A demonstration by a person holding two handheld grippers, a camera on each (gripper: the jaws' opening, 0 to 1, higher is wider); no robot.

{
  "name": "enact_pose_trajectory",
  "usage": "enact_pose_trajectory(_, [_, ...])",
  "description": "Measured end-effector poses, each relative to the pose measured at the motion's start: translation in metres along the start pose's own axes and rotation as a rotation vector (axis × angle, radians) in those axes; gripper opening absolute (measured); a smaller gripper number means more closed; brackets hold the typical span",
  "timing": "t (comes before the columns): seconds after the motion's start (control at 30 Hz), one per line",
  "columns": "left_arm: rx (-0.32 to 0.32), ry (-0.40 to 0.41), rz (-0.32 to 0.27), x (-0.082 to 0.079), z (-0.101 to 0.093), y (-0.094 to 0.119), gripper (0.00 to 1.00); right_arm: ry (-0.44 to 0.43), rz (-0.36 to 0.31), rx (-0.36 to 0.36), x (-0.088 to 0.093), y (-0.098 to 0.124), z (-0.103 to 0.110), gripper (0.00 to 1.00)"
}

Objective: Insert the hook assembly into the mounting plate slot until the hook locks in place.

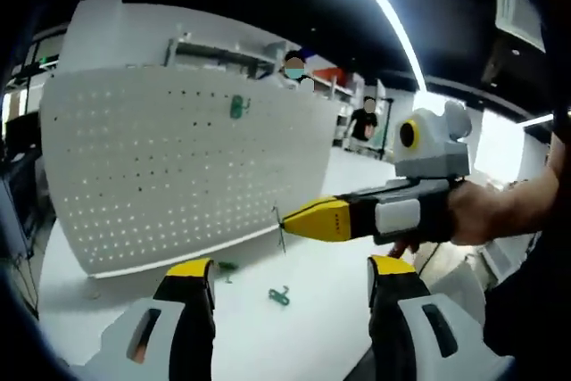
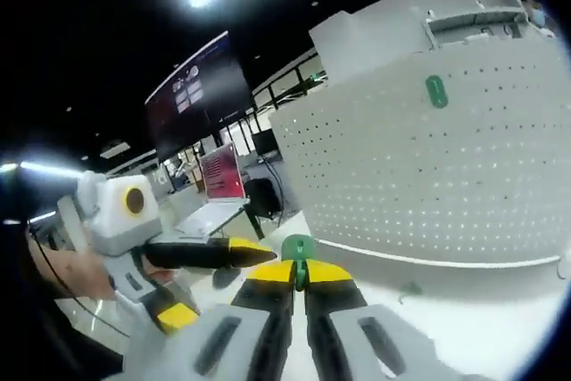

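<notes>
Right gripper [image 2: 299, 272], closed on a green hook [image 2: 298, 247], short of the pegboard [image 2: 428, 176]; left gripper [image 1: 290, 274] open, empty; insertion remains

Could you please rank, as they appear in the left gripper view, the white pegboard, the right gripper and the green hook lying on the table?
1. White pegboard.
2. Right gripper, nearer the camera, so its true size is unsure.
3. Green hook on the table.

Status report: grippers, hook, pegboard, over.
Right gripper shut on green hook. Left gripper open, empty. Pegboard ahead, one hook mounted. Path clear.
</notes>
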State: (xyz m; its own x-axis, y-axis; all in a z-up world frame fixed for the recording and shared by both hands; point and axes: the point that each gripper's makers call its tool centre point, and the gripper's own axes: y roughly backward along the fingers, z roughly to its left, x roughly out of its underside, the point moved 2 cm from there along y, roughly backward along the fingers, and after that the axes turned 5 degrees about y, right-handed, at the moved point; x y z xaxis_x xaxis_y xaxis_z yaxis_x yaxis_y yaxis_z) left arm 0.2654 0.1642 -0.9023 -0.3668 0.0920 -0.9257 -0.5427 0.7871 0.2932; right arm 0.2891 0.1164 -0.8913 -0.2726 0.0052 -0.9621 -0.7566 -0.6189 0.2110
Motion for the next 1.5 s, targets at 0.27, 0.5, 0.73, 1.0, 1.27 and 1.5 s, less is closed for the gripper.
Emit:
enact_pose_trajectory(0.27, [0.007,-0.003,0.004,-0.001,0.001,-0.002,0.82,0.046,-0.039,0.077,-0.007,-0.003,-0.010,0.00])
enact_pose_trajectory(0.5, [0.010,0.030,-0.009,0.003,0.000,-0.004,0.96,0.069,-0.055,0.148,-0.011,-0.004,-0.025,0.00])
enact_pose_trajectory(0.73, [0.030,0.049,-0.024,-0.001,-0.008,-0.008,1.00,0.064,-0.063,0.178,-0.009,-0.007,-0.026,0.00])
enact_pose_trajectory(1.0, [0.026,0.062,-0.014,0.008,-0.005,-0.007,1.00,0.128,-0.065,0.186,-0.014,-0.014,-0.028,0.00])
enact_pose_trajectory(1.27, [0.009,0.074,-0.017,0.010,-0.001,-0.003,1.00,0.173,-0.111,0.293,-0.032,-0.014,-0.055,0.00])
enact_pose_trajectory(1.5, [-0.005,0.067,-0.020,0.012,0.004,-0.003,1.00,0.193,-0.140,0.368,-0.048,-0.017,-0.086,0.00])
